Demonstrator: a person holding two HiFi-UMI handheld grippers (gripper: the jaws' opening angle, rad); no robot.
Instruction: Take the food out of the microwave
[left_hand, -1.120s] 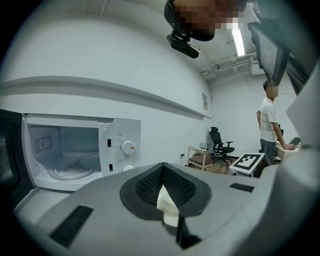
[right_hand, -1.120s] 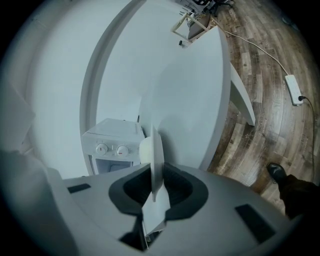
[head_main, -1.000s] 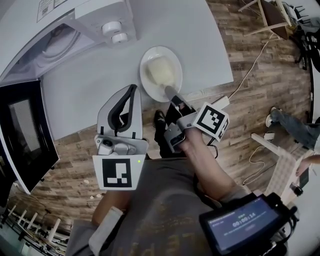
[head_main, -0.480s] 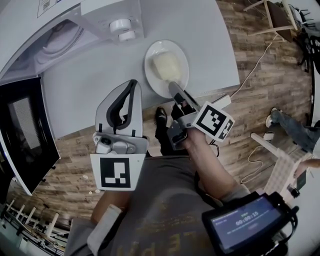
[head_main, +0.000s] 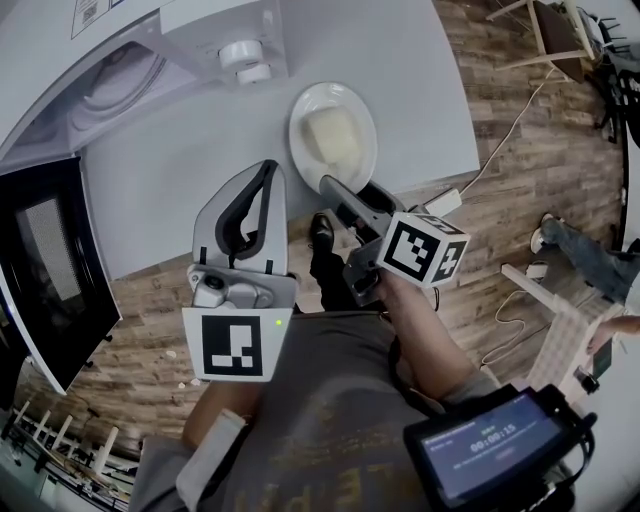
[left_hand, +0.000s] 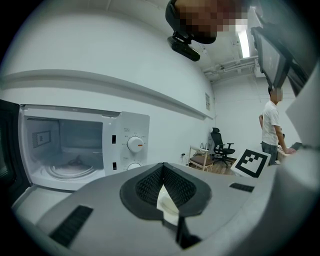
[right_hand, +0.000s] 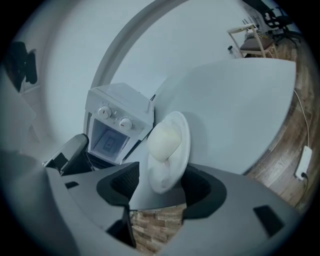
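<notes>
A white plate (head_main: 305, 110) with a pale lump of food (head_main: 333, 138) rests on the white table, near its front edge. My right gripper (head_main: 345, 195) is at the plate's near rim. Its jaws are opening, and the rim (right_hand: 180, 135) lies between them with the pads clear of it. The food (right_hand: 162, 140) sits just beyond the jaws. My left gripper (head_main: 265, 172) hovers left of the plate, shut and holding nothing. The microwave (head_main: 130, 60) stands at the back left with its door (head_main: 50, 270) swung open. Its cavity (left_hand: 65, 150) holds only the glass turntable.
The table (head_main: 180, 170) ends just in front of both grippers, with wood floor below. A power strip (head_main: 440, 205) and cables lie on the floor at the right. A screen (head_main: 490, 445) hangs at my chest. A person (left_hand: 272, 125) and an office chair (left_hand: 220, 142) stand across the room.
The right gripper has rolled and its jaws have spread off the plate's rim, which they gripped before. The plate stays on the table. The left gripper has kept still.
</notes>
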